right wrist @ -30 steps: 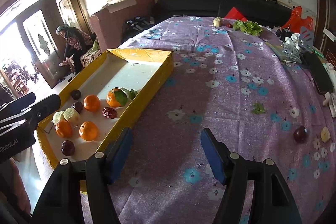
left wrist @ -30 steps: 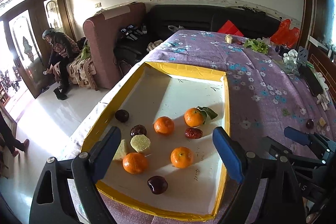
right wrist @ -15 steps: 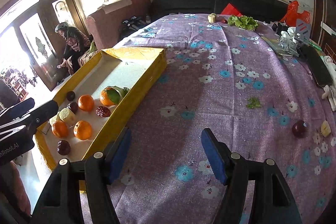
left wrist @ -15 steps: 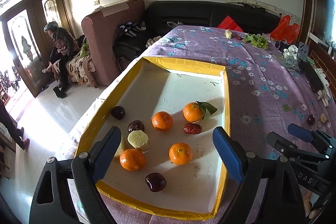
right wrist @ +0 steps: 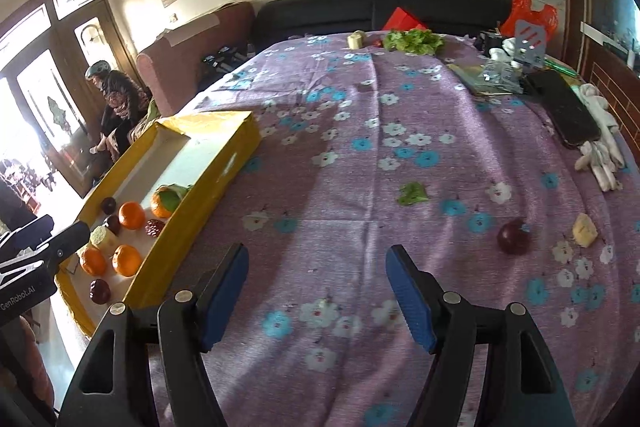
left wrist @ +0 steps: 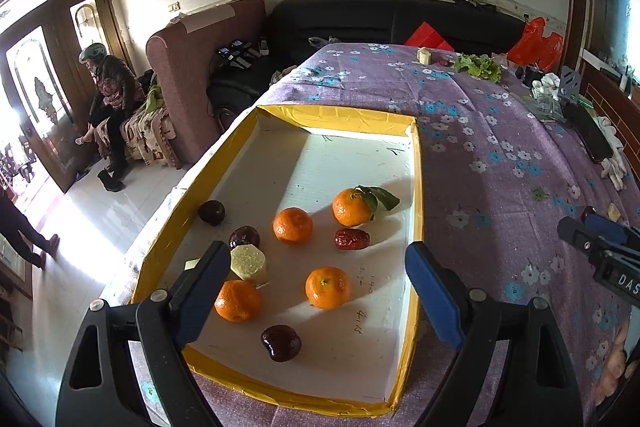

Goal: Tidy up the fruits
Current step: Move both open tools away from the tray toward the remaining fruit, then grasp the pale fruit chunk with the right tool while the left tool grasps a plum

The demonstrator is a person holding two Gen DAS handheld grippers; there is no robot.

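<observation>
My left claw [left wrist: 316, 291] gapes wide over the yellow tray [left wrist: 416, 187] of oranges; my right claw [right wrist: 316, 291] hangs wide, empty, above the worktop [right wrist: 360, 187].

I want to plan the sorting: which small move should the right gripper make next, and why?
Probably move the open right gripper forward and to the right toward the dark red fruit on the tablecloth. It lies outside the yellow tray, where the oranges already sit, and the gripper holds nothing.
</observation>
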